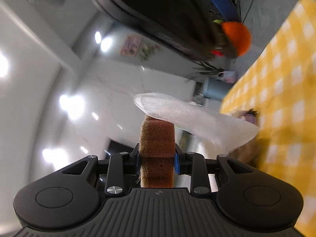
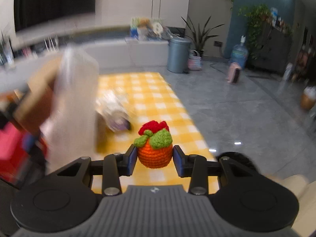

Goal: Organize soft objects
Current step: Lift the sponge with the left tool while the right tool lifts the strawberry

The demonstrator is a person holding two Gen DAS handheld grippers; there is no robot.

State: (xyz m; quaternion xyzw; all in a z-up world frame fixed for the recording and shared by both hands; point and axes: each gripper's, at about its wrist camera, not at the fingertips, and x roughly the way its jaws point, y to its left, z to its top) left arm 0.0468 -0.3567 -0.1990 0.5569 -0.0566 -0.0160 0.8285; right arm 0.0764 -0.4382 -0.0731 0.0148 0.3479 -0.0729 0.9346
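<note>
My left gripper (image 1: 157, 158) is shut on a brown fuzzy block (image 1: 157, 136), and the view is rolled on its side. A white mesh sleeve (image 1: 187, 116) lies across the far end of the block. In the right wrist view the same brown block (image 2: 37, 102) and mesh sleeve (image 2: 77, 98) appear blurred at the left. My right gripper (image 2: 155, 158) is shut on an orange crochet fruit (image 2: 155, 156) with green leaves and a red top, held over the yellow checked tablecloth (image 2: 150, 90). The crochet fruit (image 1: 237, 39) also shows at the left view's upper right.
A white and purple soft toy (image 2: 116, 110) lies blurred on the cloth beyond the fruit. A red box (image 2: 11, 150) sits at the left edge. On the grey floor stand a grey bin (image 2: 177, 55), potted plants, a water bottle (image 2: 239, 53) and a pink bag (image 2: 234, 75).
</note>
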